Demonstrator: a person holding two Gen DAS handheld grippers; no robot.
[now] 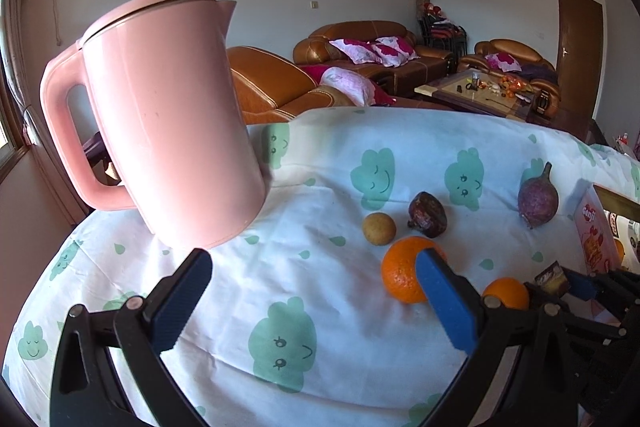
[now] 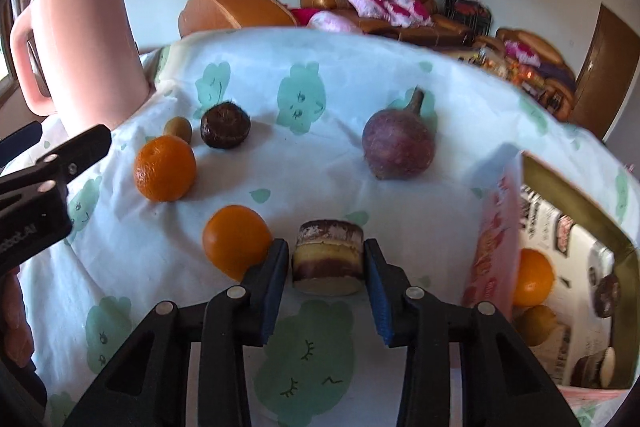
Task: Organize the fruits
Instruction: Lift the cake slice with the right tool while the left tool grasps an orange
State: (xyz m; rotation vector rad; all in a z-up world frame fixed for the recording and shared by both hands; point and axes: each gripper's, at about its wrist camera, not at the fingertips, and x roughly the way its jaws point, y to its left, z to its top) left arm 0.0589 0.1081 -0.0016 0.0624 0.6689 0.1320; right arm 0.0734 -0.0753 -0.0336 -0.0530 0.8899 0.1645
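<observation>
Left tongs [image 1: 314, 273] spread wide, blue pads far apart, nothing between them, hovering above the surface and aimed forward. Right tongs [image 2: 326, 261] drawn in to a narrow gap, both pads pressed against the sides of a small layered cake [image 2: 328, 257], held low and level. Left tongs also visible at the right view's left edge.

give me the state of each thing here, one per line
left gripper: open, empty
right gripper: closed on the layered cake piece
pink kettle: lid shut, upright
cardboard box: open, holding an orange and other pieces
large orange: loose on the cloth
small orange: loose, beside the right gripper
</observation>
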